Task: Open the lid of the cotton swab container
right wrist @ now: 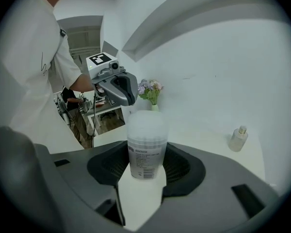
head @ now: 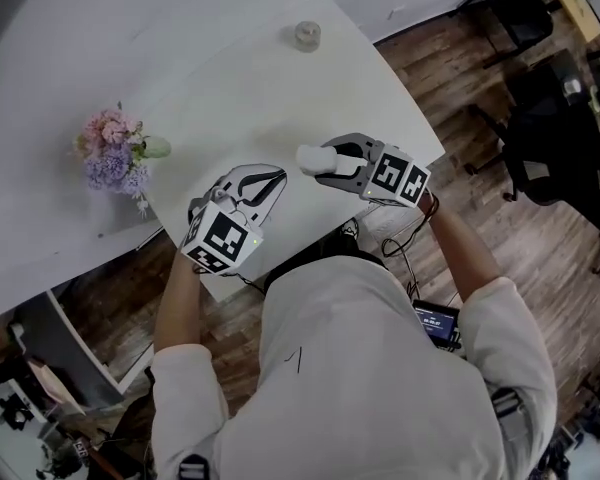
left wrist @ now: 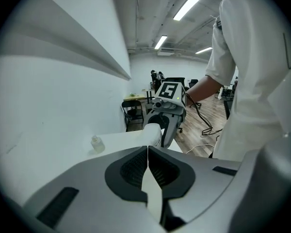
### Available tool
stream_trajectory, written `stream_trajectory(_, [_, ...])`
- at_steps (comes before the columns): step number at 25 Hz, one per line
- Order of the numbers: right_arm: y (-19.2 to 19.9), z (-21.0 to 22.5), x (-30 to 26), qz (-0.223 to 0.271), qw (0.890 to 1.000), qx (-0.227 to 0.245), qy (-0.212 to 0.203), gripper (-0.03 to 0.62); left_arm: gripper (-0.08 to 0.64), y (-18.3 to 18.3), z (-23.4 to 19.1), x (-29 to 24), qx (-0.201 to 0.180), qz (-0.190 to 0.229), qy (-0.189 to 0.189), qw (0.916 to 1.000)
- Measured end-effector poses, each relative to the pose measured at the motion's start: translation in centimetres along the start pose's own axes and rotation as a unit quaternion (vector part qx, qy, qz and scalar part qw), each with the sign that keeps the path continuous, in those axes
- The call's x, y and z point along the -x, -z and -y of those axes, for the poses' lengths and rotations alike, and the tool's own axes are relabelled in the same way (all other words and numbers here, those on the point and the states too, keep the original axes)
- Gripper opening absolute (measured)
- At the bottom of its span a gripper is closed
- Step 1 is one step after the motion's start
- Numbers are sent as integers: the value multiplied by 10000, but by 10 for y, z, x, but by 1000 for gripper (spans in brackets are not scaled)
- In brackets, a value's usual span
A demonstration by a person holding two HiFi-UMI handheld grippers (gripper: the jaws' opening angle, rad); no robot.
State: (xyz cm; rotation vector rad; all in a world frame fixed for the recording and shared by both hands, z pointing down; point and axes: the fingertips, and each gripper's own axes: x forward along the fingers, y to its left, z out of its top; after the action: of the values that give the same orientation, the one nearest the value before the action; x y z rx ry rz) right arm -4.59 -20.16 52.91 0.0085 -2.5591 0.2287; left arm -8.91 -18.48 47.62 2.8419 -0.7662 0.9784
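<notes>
The cotton swab container (right wrist: 146, 147), a translucent white cylinder with a frosted lid and a printed label, stands upright between the pads of my right gripper (right wrist: 146, 168), which is shut on its lower body. From the head view, the container (head: 314, 158) sticks out to the left of the right gripper (head: 328, 165), over the near part of the white table (head: 260, 88). My left gripper (head: 267, 180) is shut with nothing in it, a short way left of the container. The left gripper view has its jaws (left wrist: 148, 154) closed together and the container (left wrist: 154, 129) just beyond them.
A small vase of pink and purple flowers (head: 116, 158) stands at the table's left. A small clear bottle (head: 307, 35) sits at the far edge, also seen as the bottle (right wrist: 238, 139). The table's near edge runs close to the person's body, with wooden floor to the right.
</notes>
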Motion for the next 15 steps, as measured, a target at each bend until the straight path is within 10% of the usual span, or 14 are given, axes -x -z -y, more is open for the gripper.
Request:
stream_trajectory(5, [-5, -9, 2, 26, 9999, 142, 2, 202, 24, -9, 0, -1, -239, -164, 297, 9991])
stream_trajectory(15, [-2, -26, -4, -125, 9990, 378, -184, 202, 252, -5, 28, -15, -538, -423, 1009, 9925])
